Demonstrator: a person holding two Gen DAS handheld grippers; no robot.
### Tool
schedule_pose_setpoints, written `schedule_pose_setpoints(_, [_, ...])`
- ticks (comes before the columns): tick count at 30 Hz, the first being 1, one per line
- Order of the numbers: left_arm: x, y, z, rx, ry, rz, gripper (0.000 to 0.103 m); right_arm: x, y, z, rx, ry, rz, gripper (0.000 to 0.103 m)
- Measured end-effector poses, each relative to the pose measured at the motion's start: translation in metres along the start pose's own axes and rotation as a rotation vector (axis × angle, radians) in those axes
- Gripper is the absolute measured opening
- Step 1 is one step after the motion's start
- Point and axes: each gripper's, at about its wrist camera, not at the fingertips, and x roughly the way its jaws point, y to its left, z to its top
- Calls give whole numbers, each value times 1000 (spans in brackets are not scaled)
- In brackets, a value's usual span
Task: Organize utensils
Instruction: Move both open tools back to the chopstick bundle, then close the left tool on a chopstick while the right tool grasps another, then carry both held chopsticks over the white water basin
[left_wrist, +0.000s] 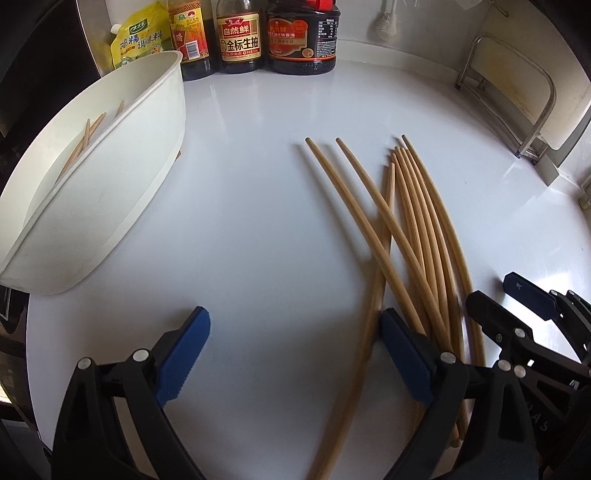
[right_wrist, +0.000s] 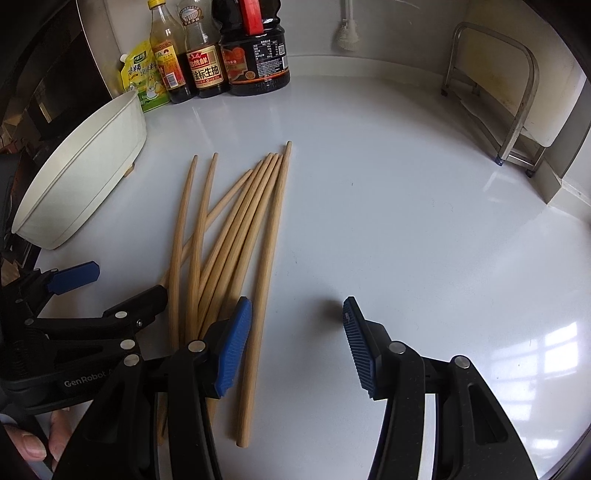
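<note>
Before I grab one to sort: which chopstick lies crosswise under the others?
The chopstick with the shortest-reaching tip: it slants across beneath the two left ones, while the rest fan roughly parallel on the counter.

A glossy white desk (right_wrist: 406, 221) meets a pale wall. Sauce bottles (right_wrist: 229, 62) line the wall at the back; right of them hangs a white brush (right_wrist: 347, 37), farther right stands a metal rack (right_wrist: 517, 110). Window light reflects on the desk's near right.

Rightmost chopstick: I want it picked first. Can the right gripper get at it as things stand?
Probably yes: the right gripper is open, and the rightmost chopstick lies at the pile's edge, nothing on it.
</note>
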Motion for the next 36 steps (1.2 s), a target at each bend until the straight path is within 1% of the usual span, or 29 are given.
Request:
schedule_pose_setpoints(4, [3, -1, 6, 1, -3, 8, 91, 3, 5, 1, -34, -3, -34, 49])
schedule_pose_setpoints(6, [3, -2, 9, 6, -6, 6, 88, 4, 7, 2, -45, -5, -36, 49])
schedule_pose_setpoints(8, [1, -5, 11, 18, -16, -2, 76, 4, 10, 2, -57, -6, -34, 44])
schedule_pose_setpoints(9, [0, -7, 12, 27, -20, -8, 73, 3, 12, 2, -63, -6, -32, 40])
schedule_pose_setpoints(10, [-1, -10, 13, 36, -23, -12, 65, 3, 14, 2, -68, -6, -29, 38])
schedule_pose_setpoints(11, [-2, -12, 13, 47, -26, -17, 57, 3, 16, 3, -74, -7, -24, 33])
schedule_pose_setpoints(12, [-3, -15, 15, 56, -28, -21, 53, 3, 17, 3, -79, -8, -22, 27])
schedule_pose_setpoints(13, [-3, -18, 15, 63, -29, -27, 42, 3, 18, 3, -84, -8, -20, 23])
schedule_pose_setpoints(14, [-4, -20, 16, 70, -29, -35, 28, 3, 18, 4, -87, -8, -17, 15])
schedule_pose_setpoints(15, [-5, -21, 16, 77, -28, -44, 19, 3, 19, 5, -87, -8, -14, 7])
schedule_pose_setpoints(16, [-5, -22, 16, 84, -25, -49, 11, 3, 18, 5, -86, -7, -10, 7])
schedule_pose_setpoints(17, [-5, -23, 17, 89, -22, -54, 8, 3, 18, 5, -84, -6, -4, 7])
schedule_pose_setpoints(21, [-6, -24, 16, 104, -13, -69, 7, 2, 12, 5, -59, -4, 21, 6])
schedule_pose_setpoints(27, [-22, -29, 24, 161, -57, -57, 7, -1, 10, 4, -27, -4, 37, 6])
schedule_pose_setpoints(32, [-22, -28, 31, 183, -46, -37, 7, -4, 6, 9, 0, -11, 48, 6])
schedule_pose_setpoints(36, [-21, -23, 35, 177, -36, -37, 7, -4, 1, 10, 26, -10, 58, 6])
